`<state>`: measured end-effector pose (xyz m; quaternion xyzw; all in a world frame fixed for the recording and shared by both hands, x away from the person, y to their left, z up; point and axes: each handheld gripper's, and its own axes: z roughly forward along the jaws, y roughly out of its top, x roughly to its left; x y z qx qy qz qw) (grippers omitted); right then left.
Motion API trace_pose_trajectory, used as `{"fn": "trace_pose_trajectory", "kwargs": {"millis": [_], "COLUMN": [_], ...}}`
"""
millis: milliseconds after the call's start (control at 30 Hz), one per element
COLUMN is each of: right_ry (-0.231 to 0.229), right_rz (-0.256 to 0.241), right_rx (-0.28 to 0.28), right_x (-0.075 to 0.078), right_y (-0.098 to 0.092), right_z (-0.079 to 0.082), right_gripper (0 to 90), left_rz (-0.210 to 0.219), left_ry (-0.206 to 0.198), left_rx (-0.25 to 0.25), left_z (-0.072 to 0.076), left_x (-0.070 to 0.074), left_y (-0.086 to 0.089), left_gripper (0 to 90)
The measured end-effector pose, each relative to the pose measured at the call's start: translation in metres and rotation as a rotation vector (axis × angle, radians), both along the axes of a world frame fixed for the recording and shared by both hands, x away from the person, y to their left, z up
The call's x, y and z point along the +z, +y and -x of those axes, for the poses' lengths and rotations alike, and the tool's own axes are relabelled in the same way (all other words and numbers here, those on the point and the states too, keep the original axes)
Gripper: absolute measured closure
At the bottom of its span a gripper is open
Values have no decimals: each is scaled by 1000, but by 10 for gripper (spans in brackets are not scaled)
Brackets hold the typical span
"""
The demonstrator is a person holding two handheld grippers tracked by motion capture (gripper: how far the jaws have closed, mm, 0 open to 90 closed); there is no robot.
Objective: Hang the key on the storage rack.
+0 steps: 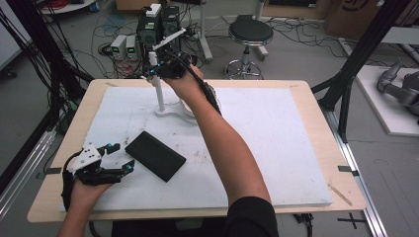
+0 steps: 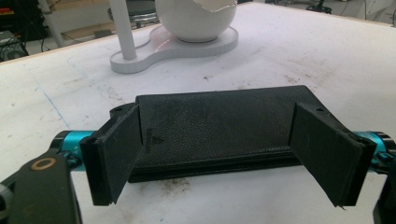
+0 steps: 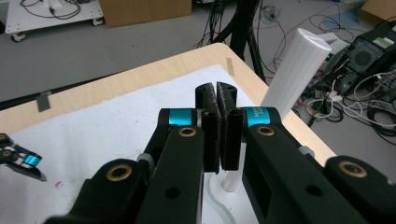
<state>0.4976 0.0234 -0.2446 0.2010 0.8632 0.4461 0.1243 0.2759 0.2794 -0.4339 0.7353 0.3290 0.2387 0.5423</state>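
White matting is covering the tabletop point(image 1: 276, 148), and near its left front corner the left tool point(image 1: 120, 157) is hovering released, jaws spread wide. Just to its right the black wallet point(image 1: 155, 155) is lying flat, its long axis running across the gap between those jaws. Farther right, at the far edge, the right tool point(image 3: 219, 95) is hanging clenched on nothing beside the white stand point(image 1: 161, 98), so the left tool is far nearer.

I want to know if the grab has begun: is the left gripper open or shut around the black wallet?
Open. The left gripper has its jaws spread wide on either side of the black wallet, which lies flat on the table.
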Motion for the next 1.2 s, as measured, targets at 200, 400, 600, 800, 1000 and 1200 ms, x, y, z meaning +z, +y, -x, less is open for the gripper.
{"fn": "trace_pose_trajectory", "kwargs": {"millis": [200, 400, 600, 800, 1000, 1200], "right_ry": [21, 22, 37, 30, 14, -20], "right_rz": [-7, -22, -24, -32, -49, -70], "right_rx": [-12, -17, -37, -49, -45, -49], "right_x": [-6, -8, -10, -12, -4, -3], "right_y": [1, 2, -2, -2, -14, -37], "right_z": [-7, -10, -13, -13, -3, 17], "right_gripper": [899, 899, 898, 869, 682, 542], "left_rz": [10, 7, 8, 6, 1, -7], "left_ry": [-4, -3, -3, -2, 1, 5], "left_rx": [18, 15, 17, 23, 25, 13], "left_z": [0, 0, 0, 0, -1, -2], "left_x": [1, 1, 1, 1, 1, 1], "left_y": [6, 5, 7, 9, 8, 2], "left_gripper": [177, 177, 177, 177, 177, 177]}}
